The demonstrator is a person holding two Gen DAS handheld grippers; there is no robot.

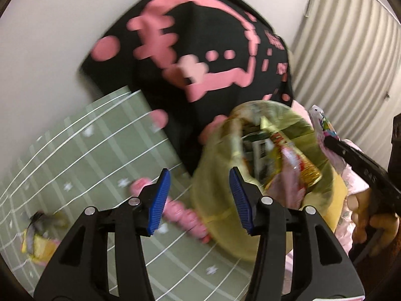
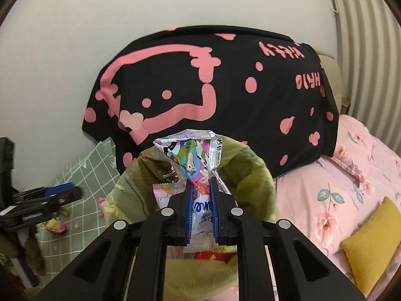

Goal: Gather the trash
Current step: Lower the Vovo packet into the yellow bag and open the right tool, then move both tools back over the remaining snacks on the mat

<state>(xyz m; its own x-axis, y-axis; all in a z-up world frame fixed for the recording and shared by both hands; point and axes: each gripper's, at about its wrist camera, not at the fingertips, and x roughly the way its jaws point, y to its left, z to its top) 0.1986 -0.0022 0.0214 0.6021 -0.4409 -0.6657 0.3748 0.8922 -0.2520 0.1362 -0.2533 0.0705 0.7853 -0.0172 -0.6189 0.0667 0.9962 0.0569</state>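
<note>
left wrist view, blurred: left gripper (image 1: 199, 200) with blue pads parted, nothing between them, poised by the near left rim of a yellow-green trash bag (image 1: 220, 215). bag mouth gaping, wrappers inside, among them a red and yellow snack packet (image 1: 298, 165) and a dark printed packet (image 1: 258, 150). pink ribbed item (image 1: 180, 213) lying on the green grid-patterned sheet (image 1: 100, 150), just beside the bag's left side; kind not clear. crumpled yellow wrapper (image 1: 40, 240) on the same sheet at far lower left, well apart from the bag. black cloth with pink cartoon print (image 1: 200, 50) draped behind the bag, against a pale wall.

right wrist view, sharper: right gripper (image 2: 202, 200) clamped tight on a colourful cartoon-printed foil wrapper (image 2: 193, 155), wrapper standing up from between the pads, held over the open bag (image 2: 250, 175). pale pink packet with a zigzag edge (image 2: 165, 190) showing inside the bag. same black and pink cloth (image 2: 225, 87) behind. pink floral bedding (image 2: 351, 175) at right, mustard-yellow cushion (image 2: 373, 245) lying on it. left gripper (image 2: 60, 190) at left edge over the green sheet (image 2: 82, 170), its pads seen side-on. small pink and yellow wrapper (image 2: 55, 225) on the sheet below it. pleated pale curtain (image 2: 368, 50) at upper right.
</note>
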